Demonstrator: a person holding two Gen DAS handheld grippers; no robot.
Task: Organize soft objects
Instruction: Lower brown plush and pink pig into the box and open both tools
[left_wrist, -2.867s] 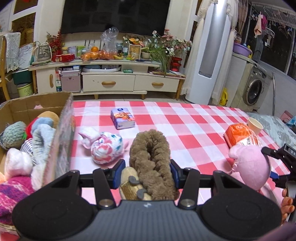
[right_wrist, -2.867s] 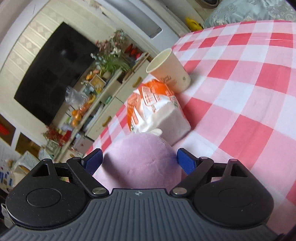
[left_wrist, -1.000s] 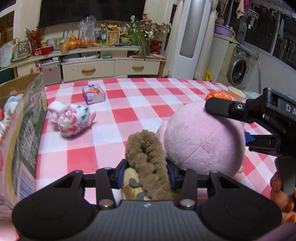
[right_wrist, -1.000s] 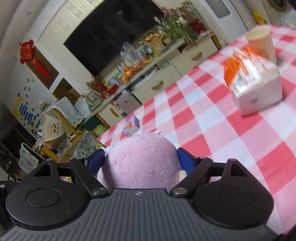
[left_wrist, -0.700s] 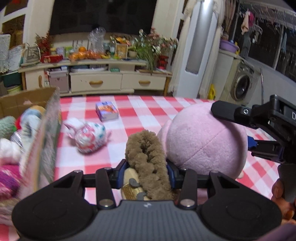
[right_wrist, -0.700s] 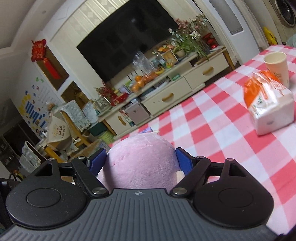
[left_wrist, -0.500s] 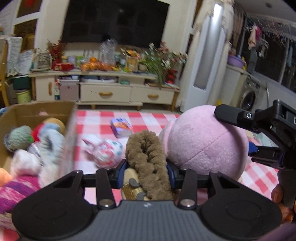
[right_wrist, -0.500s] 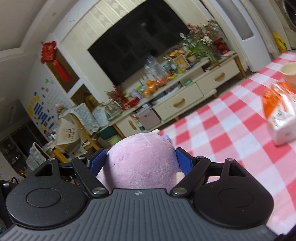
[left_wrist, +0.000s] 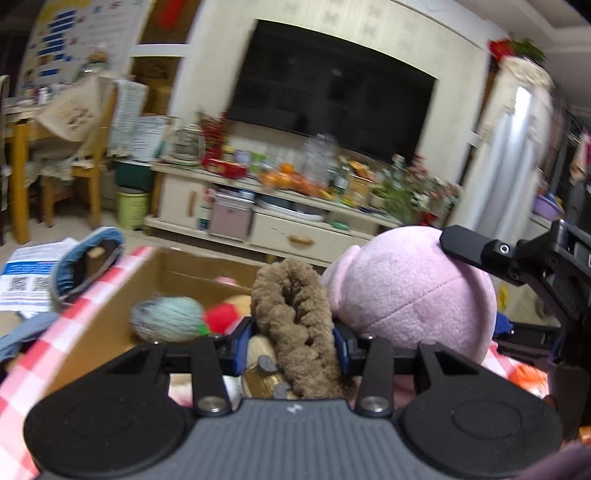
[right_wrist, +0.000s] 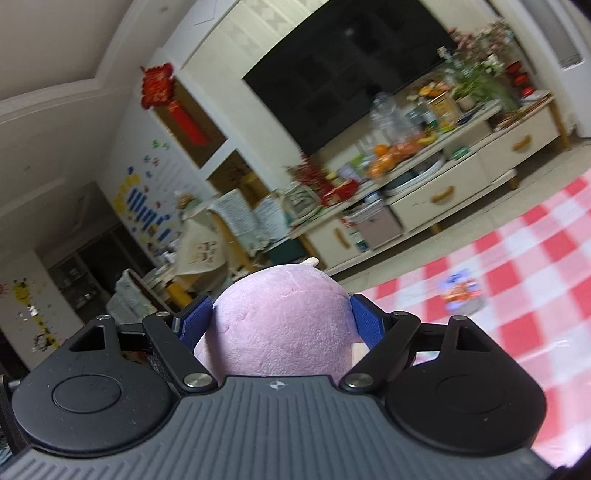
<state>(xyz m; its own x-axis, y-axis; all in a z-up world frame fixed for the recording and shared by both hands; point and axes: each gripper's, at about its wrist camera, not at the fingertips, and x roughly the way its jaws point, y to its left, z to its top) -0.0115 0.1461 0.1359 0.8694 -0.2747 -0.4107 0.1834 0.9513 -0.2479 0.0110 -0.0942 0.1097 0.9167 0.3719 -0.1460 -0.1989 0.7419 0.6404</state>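
Observation:
My left gripper (left_wrist: 291, 341) is shut on a brown fuzzy plush toy (left_wrist: 291, 325), held above the near side of a cardboard box (left_wrist: 122, 295). Inside the box lie a teal yarn ball (left_wrist: 166, 317), a red soft toy (left_wrist: 221, 317) and other soft things. My right gripper (right_wrist: 282, 319) is shut on a round pink plush toy (right_wrist: 280, 325). In the left wrist view that pink plush toy (left_wrist: 410, 291) hangs just right of the brown one, with the right gripper's black frame (left_wrist: 535, 266) around it.
The red-and-white checked tablecloth (right_wrist: 517, 280) carries a small blue-and-orange pack (right_wrist: 461, 291). A blue cloth item (left_wrist: 85, 266) and papers (left_wrist: 33, 273) lie left of the box. Behind stand a low cabinet (left_wrist: 295, 221) crowded with things and a dark television (left_wrist: 328, 88).
Both grippers have swung left and risen with their toys. The box now lies straight ahead in the left wrist view; the patterned toy and orange pack have left view.

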